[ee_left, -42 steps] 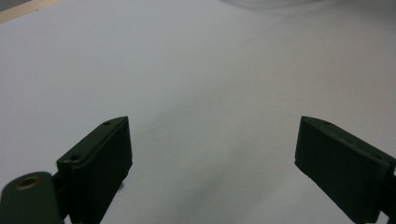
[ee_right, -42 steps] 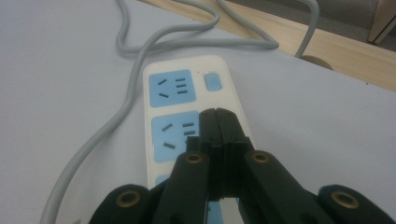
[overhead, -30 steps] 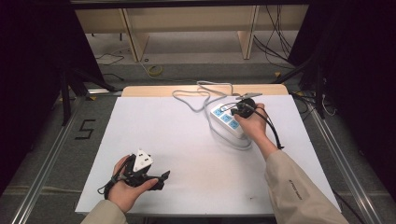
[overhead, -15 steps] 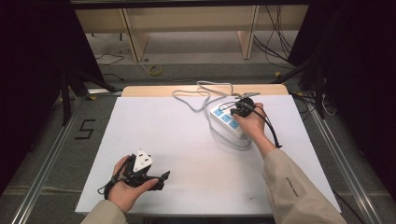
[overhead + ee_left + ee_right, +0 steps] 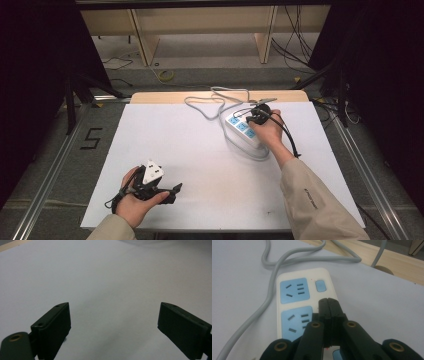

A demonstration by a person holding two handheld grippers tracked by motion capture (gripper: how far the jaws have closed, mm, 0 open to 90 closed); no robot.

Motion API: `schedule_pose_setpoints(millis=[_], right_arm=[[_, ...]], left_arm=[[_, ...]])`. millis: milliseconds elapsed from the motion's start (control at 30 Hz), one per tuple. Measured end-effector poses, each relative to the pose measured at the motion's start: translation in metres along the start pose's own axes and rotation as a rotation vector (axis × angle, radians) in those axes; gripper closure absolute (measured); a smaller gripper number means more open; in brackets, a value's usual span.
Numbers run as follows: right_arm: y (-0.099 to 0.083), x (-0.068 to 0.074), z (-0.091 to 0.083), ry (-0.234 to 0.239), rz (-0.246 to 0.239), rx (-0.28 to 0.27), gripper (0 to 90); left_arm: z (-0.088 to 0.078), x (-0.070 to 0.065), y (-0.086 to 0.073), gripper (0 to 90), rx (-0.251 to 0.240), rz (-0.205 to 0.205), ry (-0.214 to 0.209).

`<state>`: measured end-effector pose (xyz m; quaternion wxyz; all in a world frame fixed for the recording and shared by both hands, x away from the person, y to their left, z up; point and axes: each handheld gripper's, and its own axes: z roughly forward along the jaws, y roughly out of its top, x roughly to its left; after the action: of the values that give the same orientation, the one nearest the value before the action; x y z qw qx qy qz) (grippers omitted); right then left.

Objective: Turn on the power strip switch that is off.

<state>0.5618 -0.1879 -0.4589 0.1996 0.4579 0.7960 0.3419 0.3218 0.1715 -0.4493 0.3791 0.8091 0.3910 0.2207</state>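
Power strip (image 5: 243, 128) — white table (image 5: 165, 145)

Left gripper view. The left gripper (image 5: 113, 322) looks out low over the table (image 5: 107, 280), whose white surface spreads across nearly the whole frame. Two black jaws rise from the bottom edge, standing wide apart with bare white table between them. The left-hand jaw is a flat block with small holes on its top face; a brass-coloured ring sits in the black link at its base, bottom left corner. The right-hand jaw runs off the right edge. A strip of pale wood (image 5: 11, 245) crosses the top left corner. Top edge blurred grey; cannot tell what.
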Motion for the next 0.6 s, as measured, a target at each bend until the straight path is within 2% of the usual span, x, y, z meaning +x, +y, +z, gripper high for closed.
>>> schedule_pose_setpoints(millis=[600], right_arm=[[0.0038, 0.0009, 0.0024, -0.009, -0.008, 0.04, 90.0]], left_arm=[[0.0002, -0.0006, 0.0, 10.7, 0.003, 0.003, -0.003]])
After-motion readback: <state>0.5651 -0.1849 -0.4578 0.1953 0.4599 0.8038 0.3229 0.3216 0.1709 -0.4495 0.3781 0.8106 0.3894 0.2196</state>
